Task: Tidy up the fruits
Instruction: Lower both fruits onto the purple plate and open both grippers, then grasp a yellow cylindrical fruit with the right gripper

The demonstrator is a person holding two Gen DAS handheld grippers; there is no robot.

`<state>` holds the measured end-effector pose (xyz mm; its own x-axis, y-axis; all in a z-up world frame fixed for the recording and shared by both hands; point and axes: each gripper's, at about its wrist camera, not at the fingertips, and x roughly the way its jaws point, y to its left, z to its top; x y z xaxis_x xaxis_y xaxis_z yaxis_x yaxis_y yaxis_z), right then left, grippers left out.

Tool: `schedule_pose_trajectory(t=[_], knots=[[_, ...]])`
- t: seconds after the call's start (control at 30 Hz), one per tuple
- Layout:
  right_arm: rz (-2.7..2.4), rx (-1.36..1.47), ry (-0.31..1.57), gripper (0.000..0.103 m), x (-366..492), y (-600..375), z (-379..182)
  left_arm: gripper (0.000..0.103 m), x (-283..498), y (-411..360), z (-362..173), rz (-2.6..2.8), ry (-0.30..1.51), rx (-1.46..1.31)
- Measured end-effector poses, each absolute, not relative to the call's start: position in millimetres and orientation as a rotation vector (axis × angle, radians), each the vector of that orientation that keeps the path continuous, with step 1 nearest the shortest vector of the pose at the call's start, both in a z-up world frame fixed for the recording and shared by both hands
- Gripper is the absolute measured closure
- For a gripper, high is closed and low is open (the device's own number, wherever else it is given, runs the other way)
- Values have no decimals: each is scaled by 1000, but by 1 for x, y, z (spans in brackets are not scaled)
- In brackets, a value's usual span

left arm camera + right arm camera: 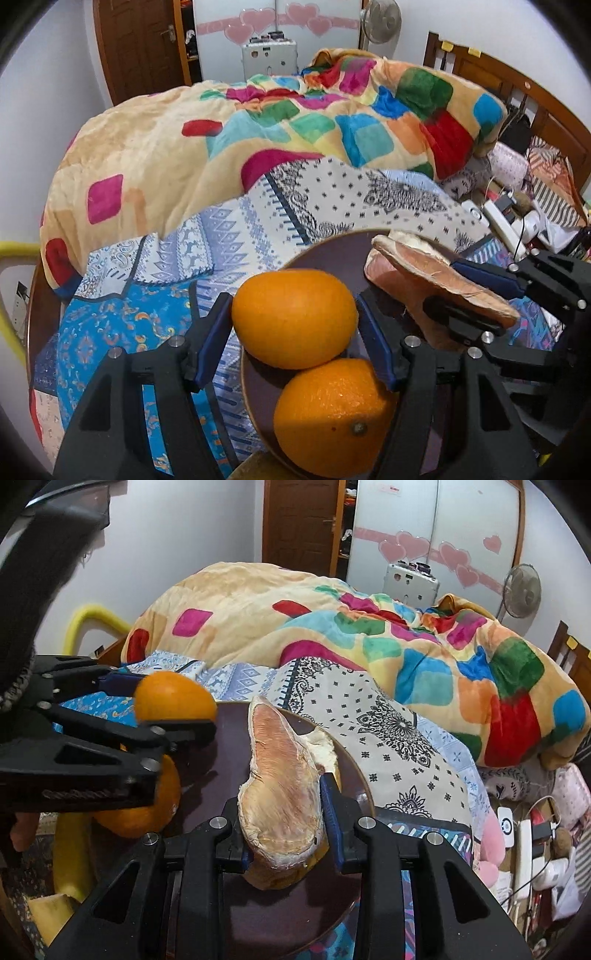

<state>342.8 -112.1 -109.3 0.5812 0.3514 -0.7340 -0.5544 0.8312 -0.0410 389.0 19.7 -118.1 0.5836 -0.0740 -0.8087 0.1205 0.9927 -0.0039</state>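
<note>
My left gripper (294, 325) is shut on an orange (294, 318) and holds it over the near edge of a dark brown round plate (332, 254). A second orange (334, 415) lies on the plate just below the held one. My right gripper (286, 830) is shut on a pinkish pomelo peel piece (282, 775) above the same plate (229, 746). In the right wrist view the left gripper (177, 709) and its orange (173, 696) are at the left. In the left wrist view the right gripper (476, 299) and the peel (436, 280) are at the right.
The plate rests on a bed with patterned sheets (258, 221) and a heaped colourful blanket (295, 122). Chargers and clutter (524, 834) lie at the right. A yellow banana-like object (70, 856) sits at the lower left. A wooden headboard (517, 77) stands behind.
</note>
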Motion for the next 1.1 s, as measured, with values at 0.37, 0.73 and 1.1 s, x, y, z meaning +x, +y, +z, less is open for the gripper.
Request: schedule_pose_trajectory(t=[0.37, 0.73, 1.1], knots=[[565, -281, 779, 61, 327, -109, -101, 36, 363, 18, -87, -113, 844, 66], [572, -256, 712, 58, 286, -122, -63, 36, 304, 31, -42, -82, 756, 33], [607, -198, 674, 55, 232, -134, -42, 30, 235, 40, -29, -58, 725, 28]])
